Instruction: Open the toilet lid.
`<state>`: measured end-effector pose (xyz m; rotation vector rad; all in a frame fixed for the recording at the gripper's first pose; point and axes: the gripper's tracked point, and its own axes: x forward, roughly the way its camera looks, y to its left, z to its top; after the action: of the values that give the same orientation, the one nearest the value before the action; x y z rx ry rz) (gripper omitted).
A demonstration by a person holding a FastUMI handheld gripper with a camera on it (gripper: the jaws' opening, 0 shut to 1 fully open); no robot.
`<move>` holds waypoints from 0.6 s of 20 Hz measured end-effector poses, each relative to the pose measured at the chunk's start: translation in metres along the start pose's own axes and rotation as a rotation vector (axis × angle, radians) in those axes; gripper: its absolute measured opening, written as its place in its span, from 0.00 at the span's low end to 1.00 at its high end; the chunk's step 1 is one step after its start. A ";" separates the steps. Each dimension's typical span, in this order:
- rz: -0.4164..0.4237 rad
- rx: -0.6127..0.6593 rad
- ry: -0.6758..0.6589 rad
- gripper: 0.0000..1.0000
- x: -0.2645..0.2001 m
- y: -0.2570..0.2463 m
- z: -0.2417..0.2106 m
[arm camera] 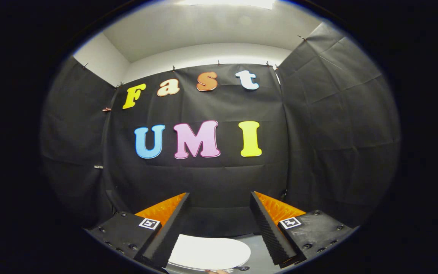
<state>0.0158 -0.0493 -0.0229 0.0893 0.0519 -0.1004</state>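
Hovering above the shut white toilet lid (209, 251), gripper (219, 213) spread wide, holding nothing; black cloth wall (219, 179) beyond.

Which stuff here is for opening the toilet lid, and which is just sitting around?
For the job:
- toilet lid, white, lying flat and closed, low between the fingers
- gripper, fingers spread open with nothing held

Just there:
- black cloth wall beyond the fingers
- square markers on the gripper's body

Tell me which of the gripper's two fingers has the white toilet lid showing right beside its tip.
The left finger: the white toilet lid runs up to it. The right finger has grey surface beside it. The gripper is open.
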 end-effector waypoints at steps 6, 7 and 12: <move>-0.050 0.152 0.101 0.98 0.023 -0.040 -0.038; -0.061 0.170 0.123 0.98 0.028 -0.047 -0.047; -0.129 0.259 0.233 0.98 0.052 -0.079 -0.097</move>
<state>0.0552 -0.1243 -0.1290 0.3562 0.2778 -0.2250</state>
